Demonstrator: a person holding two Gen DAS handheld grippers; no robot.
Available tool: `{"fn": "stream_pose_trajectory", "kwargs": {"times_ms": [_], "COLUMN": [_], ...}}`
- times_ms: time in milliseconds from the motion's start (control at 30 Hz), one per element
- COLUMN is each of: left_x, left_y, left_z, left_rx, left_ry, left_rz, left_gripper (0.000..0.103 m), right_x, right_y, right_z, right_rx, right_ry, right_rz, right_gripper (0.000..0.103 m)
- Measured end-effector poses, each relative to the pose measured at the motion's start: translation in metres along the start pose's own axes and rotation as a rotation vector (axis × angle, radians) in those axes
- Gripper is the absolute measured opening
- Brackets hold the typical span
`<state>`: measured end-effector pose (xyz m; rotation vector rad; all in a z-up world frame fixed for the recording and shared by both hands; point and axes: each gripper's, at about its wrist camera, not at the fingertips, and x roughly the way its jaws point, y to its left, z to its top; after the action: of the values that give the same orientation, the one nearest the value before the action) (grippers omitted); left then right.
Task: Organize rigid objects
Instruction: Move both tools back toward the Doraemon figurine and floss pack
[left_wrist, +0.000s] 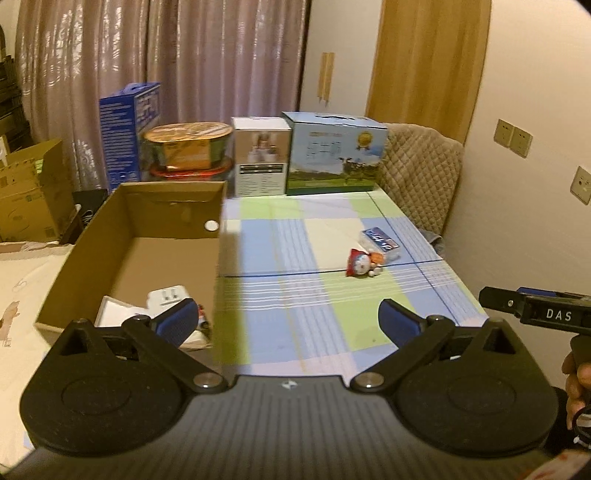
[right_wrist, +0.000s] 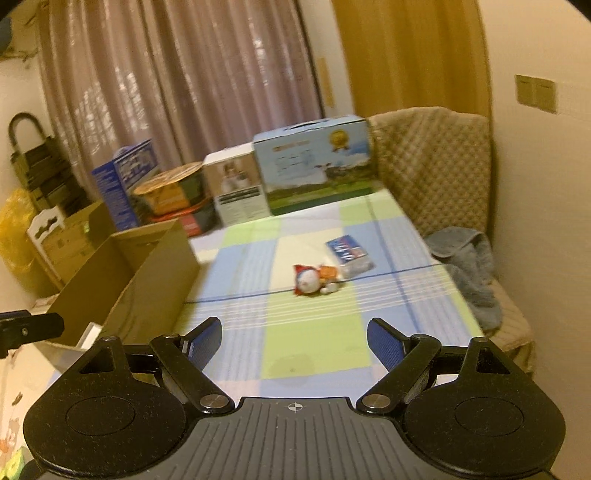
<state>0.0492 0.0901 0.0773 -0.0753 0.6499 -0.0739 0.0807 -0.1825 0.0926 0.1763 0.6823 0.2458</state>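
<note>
An open cardboard box (left_wrist: 92, 266) stands on the left of the checked table (left_wrist: 314, 302); it also shows in the right wrist view (right_wrist: 147, 280). Inside lie a white plug adapter (left_wrist: 168, 295) and other white items (left_wrist: 114, 312). A small Doraemon toy (left_wrist: 364, 263) and a blue-topped clear packet (left_wrist: 382, 240) lie on the table's right; both show in the right wrist view, toy (right_wrist: 314, 280), packet (right_wrist: 351, 254). My left gripper (left_wrist: 288, 319) is open and empty near the box's front corner. My right gripper (right_wrist: 294, 341) is open and empty over the table's front.
Several boxes and a round tin (left_wrist: 188, 147) line the table's back edge, among them a blue carton (left_wrist: 334, 155). A quilted chair (right_wrist: 436, 166) with a grey towel (right_wrist: 469, 266) stands right of the table. Cardboard boxes (left_wrist: 29, 195) stand far left.
</note>
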Motion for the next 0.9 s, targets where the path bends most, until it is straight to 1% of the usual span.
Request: {"fn": "stream_pose_trajectory", "kwargs": {"times_ms": [300,900], "left_x": [0.013,0.050], "left_y": [-0.028,-0.055], "left_z": [0.000,0.006], "left_rx": [0.019,0.022], "left_ry": [0.014,0.045], "left_rz": [-0.025,-0.036], "left_gripper": [0.102,0.102], "right_x": [-0.006,0.003], "right_y": [-0.023,-0.058], "right_z": [0.002,0.004], "right_rx": [0.034,0.070], "right_ry": [-0.006,-0.004], "right_rz": [-0.024,-0.065], "right_gripper": [0.083,0.083]}}
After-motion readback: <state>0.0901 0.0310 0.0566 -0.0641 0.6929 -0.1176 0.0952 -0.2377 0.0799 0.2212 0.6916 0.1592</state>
